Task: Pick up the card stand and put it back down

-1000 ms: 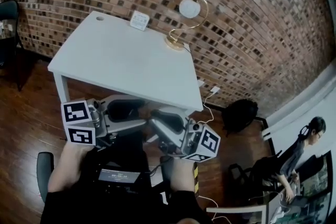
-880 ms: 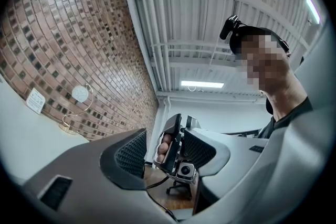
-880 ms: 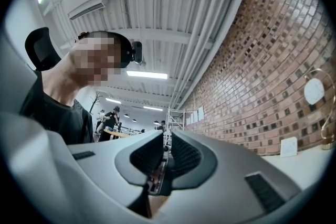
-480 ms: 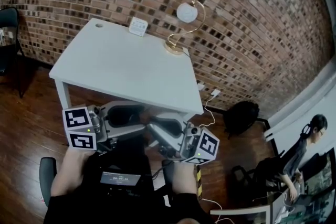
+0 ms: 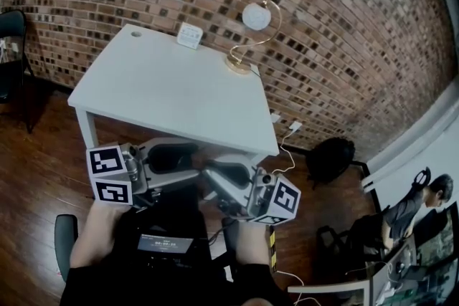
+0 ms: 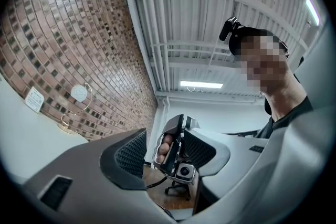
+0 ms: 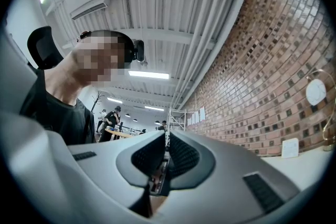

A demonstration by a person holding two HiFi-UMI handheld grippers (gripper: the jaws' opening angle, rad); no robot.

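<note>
The card stand [image 5: 256,16], a gold wire loop on a round base that carries a round white card, stands upright at the back right of the white table [image 5: 165,89]. It also shows small in the left gripper view [image 6: 79,93] and at the edge of the right gripper view [image 7: 316,92]. Both grippers hang below the table's front edge, tips facing each other, far from the stand. My left gripper [image 5: 192,163] is open and empty [image 6: 164,150]. My right gripper [image 5: 209,179] has just been closing; its pads now nearly meet with nothing between them [image 7: 166,157].
A small white box [image 5: 190,32] leans against the brick wall at the table's back edge. A black chair [image 5: 11,18] stands at far left, and a black bag [image 5: 330,154] lies on the wood floor at right. A person [image 5: 416,204] works at a desk at far right.
The head view has shifted slightly, so the table sits a little lower in frame. Both grippers keep their places. The person at far right has bent forward.
</note>
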